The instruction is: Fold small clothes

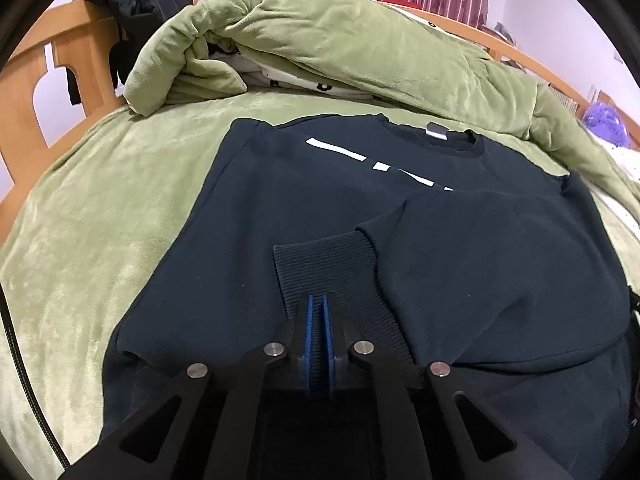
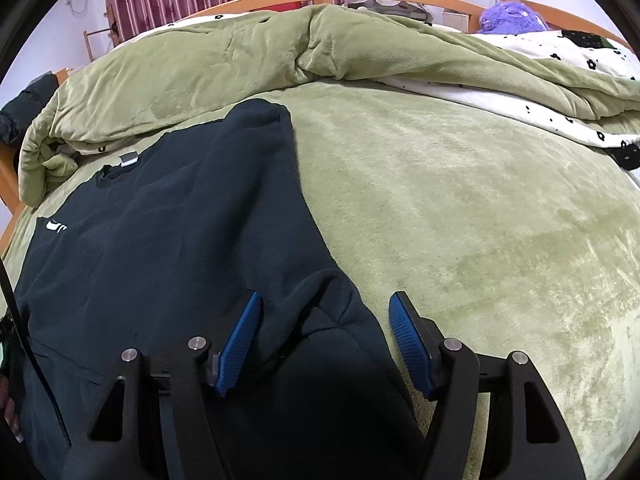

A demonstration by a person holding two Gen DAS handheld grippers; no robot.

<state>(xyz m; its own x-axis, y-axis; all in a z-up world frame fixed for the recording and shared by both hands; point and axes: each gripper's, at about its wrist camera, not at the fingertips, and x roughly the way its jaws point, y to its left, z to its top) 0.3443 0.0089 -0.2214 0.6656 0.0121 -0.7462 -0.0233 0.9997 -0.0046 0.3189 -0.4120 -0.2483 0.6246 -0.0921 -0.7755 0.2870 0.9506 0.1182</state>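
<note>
A dark navy sweatshirt [image 1: 256,216] with white chest print lies flat on the green bed cover, collar away from me. Its right sleeve is folded across the body. My left gripper [image 1: 319,300] is shut on the ribbed cuff [image 1: 324,268] of that sleeve, over the sweatshirt's middle. In the right wrist view the sweatshirt [image 2: 168,248] fills the left half. My right gripper [image 2: 325,304] is open, its blue pads [image 2: 240,340] straddling a raised fold at the garment's right edge, near the lower side.
A rumpled green duvet [image 1: 328,44] with white flowered lining is heaped at the back of the bed [image 2: 460,208]. A wooden bed frame [image 1: 36,80] with dark clothes hung on it stands left. A purple plush toy [image 2: 508,16] sits far right.
</note>
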